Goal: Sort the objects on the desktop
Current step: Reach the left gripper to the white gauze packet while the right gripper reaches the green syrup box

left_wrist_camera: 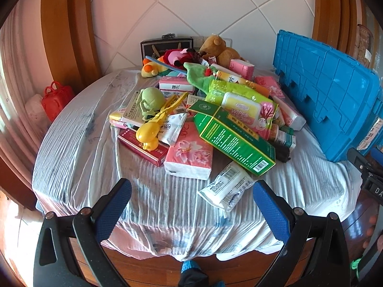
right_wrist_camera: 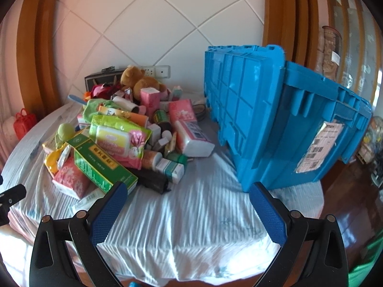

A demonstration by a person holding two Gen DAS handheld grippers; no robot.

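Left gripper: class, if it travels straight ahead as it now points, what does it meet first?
Probably the white plastic packet lying nearest between the open left gripper fingers, ahead of the pink tissue pack; depth is uncertain.

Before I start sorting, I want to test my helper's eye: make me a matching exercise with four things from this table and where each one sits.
Things:
1. brown teddy bear
2. blue crate
3. white wipes packet
4. green box

Places:
A. alone on the cloth, nearest the left gripper
B. at the far back of the pile, by the wall
C. tipped on its side, right of the pile
D. front of the pile, under the pink wipes pack

Pairs: 1-B, 2-C, 3-A, 4-D
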